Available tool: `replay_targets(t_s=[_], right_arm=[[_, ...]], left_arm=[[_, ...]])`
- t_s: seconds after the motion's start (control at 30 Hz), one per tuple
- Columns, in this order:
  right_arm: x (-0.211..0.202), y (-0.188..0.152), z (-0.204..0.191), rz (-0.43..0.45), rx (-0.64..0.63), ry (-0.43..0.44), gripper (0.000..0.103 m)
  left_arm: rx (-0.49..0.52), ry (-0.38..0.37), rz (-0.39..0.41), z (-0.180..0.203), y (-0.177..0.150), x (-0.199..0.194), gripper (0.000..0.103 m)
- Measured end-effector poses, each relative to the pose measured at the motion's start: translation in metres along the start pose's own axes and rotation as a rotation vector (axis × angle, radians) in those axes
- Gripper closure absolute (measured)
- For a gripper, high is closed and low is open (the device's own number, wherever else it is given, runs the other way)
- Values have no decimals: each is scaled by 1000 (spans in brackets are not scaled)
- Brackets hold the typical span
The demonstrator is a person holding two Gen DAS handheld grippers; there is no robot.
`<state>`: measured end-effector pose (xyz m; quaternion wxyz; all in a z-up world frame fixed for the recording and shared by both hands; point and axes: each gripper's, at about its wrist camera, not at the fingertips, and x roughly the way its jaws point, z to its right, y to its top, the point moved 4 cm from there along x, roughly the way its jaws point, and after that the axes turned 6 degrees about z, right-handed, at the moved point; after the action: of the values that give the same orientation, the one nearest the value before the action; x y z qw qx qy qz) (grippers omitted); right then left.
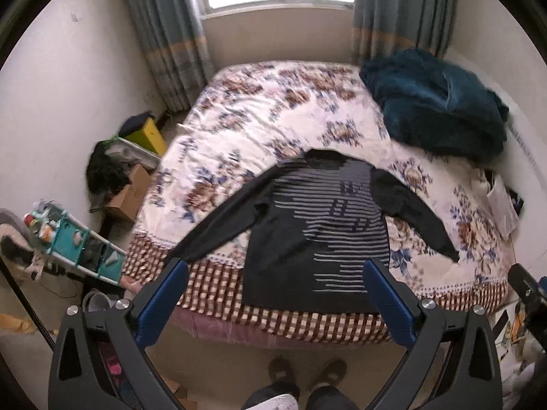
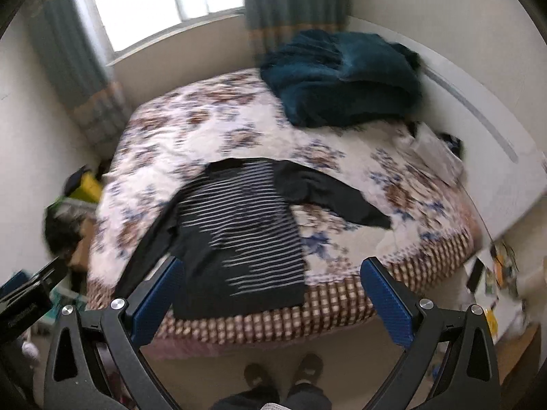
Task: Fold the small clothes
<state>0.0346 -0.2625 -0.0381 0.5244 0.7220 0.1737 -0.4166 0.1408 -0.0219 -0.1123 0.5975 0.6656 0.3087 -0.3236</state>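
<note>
Sweater (image 1: pixel 307 232), dark with pale stripes, lies spread flat at the near edge of the floral bed (image 1: pixel 259 123). Left gripper (image 1: pixel 275 287) and right gripper (image 2: pixel 271 288) hover above it, both gaping wide, empty.

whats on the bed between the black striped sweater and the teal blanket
Nothing: only bare floral bedspread separates the black long-sleeved sweater with grey stripes from the crumpled teal fleece blanket. The left wrist view shows it clearest.
</note>
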Motion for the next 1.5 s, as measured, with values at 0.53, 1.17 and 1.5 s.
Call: replay_targets(t_s=[0.53, 1.17, 1.5], right_arm=[[369, 40, 129, -219, 122, -153, 0], [623, -75, 384, -359, 888, -195, 0], [667, -115, 452, -328, 1043, -186, 10]], left_arm=[[129, 27, -138, 145, 44, 259, 0], [202, 11, -432, 333, -19, 512, 0], [372, -31, -421, 414, -32, 553, 0]])
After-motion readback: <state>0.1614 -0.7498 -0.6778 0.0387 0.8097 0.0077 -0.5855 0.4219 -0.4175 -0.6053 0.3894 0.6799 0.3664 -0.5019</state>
